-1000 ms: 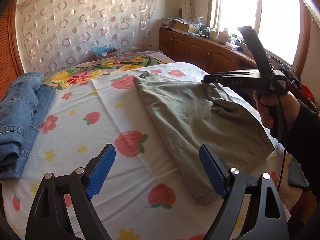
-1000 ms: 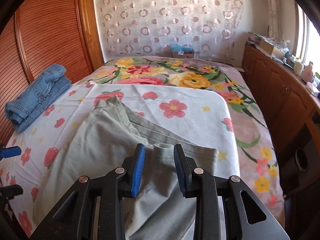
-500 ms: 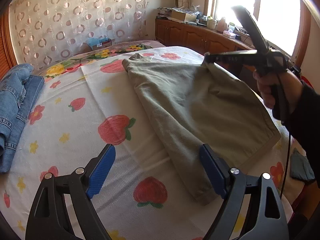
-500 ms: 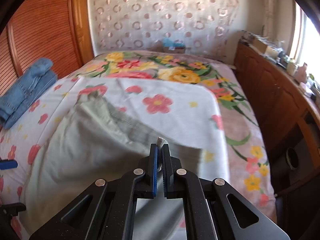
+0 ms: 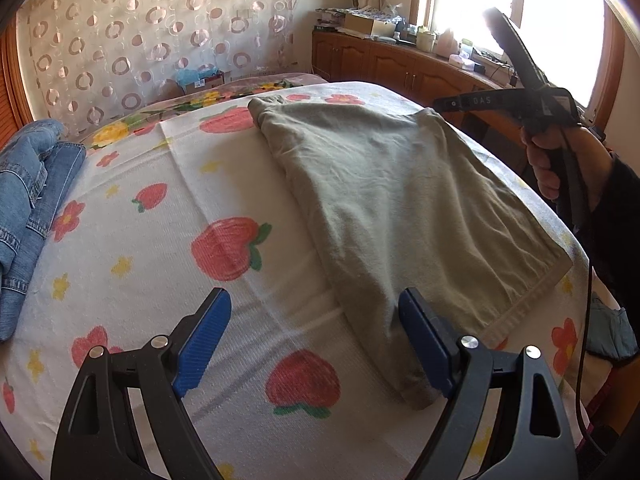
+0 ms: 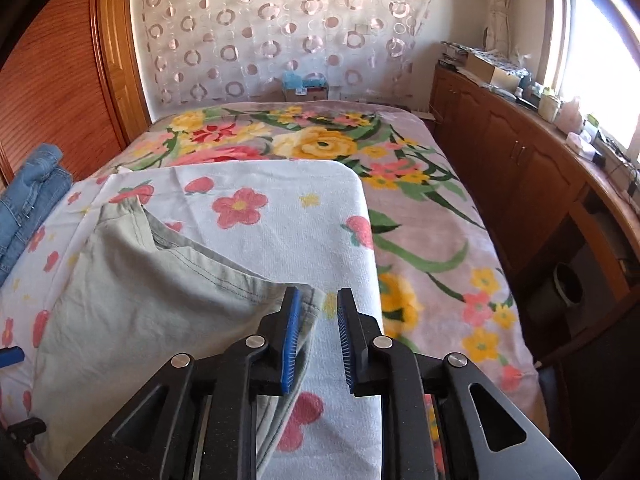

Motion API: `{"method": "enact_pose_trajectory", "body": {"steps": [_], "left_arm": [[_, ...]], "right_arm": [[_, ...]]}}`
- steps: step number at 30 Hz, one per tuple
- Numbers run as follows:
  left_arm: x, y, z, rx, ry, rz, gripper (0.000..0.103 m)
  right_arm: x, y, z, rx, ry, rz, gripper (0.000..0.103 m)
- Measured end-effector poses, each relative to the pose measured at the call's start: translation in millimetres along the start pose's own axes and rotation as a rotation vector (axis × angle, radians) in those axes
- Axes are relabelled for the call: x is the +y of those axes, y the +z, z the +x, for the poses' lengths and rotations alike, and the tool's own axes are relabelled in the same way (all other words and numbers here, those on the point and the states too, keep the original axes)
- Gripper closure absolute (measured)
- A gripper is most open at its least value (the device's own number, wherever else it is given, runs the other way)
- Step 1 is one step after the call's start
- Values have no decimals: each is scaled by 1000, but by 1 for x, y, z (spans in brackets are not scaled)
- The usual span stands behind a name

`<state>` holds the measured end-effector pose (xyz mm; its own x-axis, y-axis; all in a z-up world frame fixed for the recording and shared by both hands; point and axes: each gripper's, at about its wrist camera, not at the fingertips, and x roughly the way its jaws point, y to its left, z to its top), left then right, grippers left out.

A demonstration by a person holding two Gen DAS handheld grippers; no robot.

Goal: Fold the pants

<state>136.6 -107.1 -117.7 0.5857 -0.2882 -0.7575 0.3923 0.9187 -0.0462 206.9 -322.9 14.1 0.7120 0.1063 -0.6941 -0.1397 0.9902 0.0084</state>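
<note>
Olive-green pants (image 5: 400, 208) lie folded flat on a white strawberry-print sheet (image 5: 224, 248) on the bed; they also show in the right wrist view (image 6: 144, 304). My left gripper (image 5: 314, 344) is open and empty, hovering just above the sheet at the pants' near corner, its right finger (image 5: 424, 344) next to the cloth edge. My right gripper (image 6: 318, 336) is open and empty just above the pants' right corner (image 6: 308, 296). In the left wrist view it is seen side-on (image 5: 438, 104), held in a hand at the pants' far right corner.
Folded blue jeans (image 5: 28, 200) lie at the bed's left edge. A floral blanket (image 6: 400, 208) covers the far and right part of the bed. Wooden cabinets (image 6: 520, 168) with clutter run along the right wall under a window. A wooden wardrobe (image 6: 60, 80) stands left.
My right gripper closed on the pants' corner, drew it out to the right, then opened and let it go. The pants now lie flatter. My left gripper stayed open.
</note>
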Motion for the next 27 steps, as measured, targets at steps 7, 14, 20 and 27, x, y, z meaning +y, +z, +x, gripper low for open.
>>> {"method": "enact_pose_trajectory", "body": {"steps": [7,14,20,27], "left_arm": [[0,1,1,9,-6,-13,17],[4,1,5,20,-11,-19,17],[2,0,6,23,-1,-6,17],[2,0,6,24,3,-1,16]], "right_arm": [[8,-4,1,6,24,9,82],[18,-35,-34,4,46,-8,82],[31,-81,-74,7,83,-29,82],[39,-120,-114,8,117,-18,82]]}}
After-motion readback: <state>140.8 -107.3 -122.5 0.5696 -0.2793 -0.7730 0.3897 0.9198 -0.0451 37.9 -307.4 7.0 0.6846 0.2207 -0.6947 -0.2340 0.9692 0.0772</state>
